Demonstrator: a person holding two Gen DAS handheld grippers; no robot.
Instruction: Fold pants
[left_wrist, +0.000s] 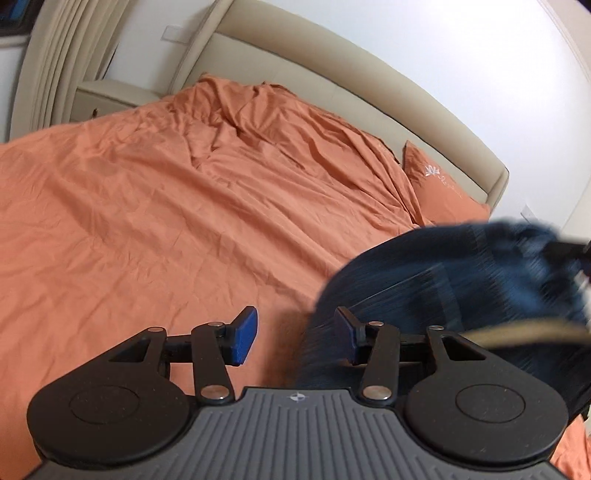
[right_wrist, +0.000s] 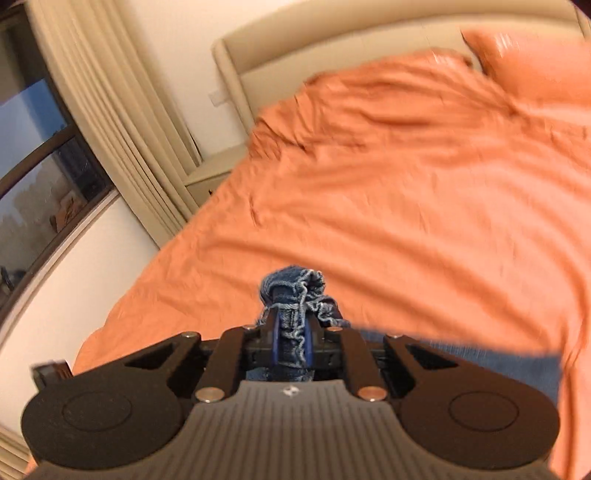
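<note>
Dark blue denim pants (left_wrist: 461, 280) hang blurred above the orange bedspread (left_wrist: 147, 221) at the right of the left wrist view. My left gripper (left_wrist: 295, 338) is open; its blue pads (left_wrist: 243, 338) stand apart with only bedspread between them, and the right pad sits against the denim's edge. In the right wrist view my right gripper (right_wrist: 291, 345) is shut on a frayed hem of the pants (right_wrist: 291, 291), which bunches up past the fingertips. More denim (right_wrist: 480, 358) trails below to the right. The right gripper's black tip (left_wrist: 565, 251) shows at the far right of the left wrist view.
A beige padded headboard (left_wrist: 332, 74) runs behind the bed. An orange pillow (left_wrist: 439, 188) lies at the head end. Beige curtains (right_wrist: 122, 122) and a window (right_wrist: 37, 155) stand left of the bed, with a low bedside unit (left_wrist: 110, 96) by the wall.
</note>
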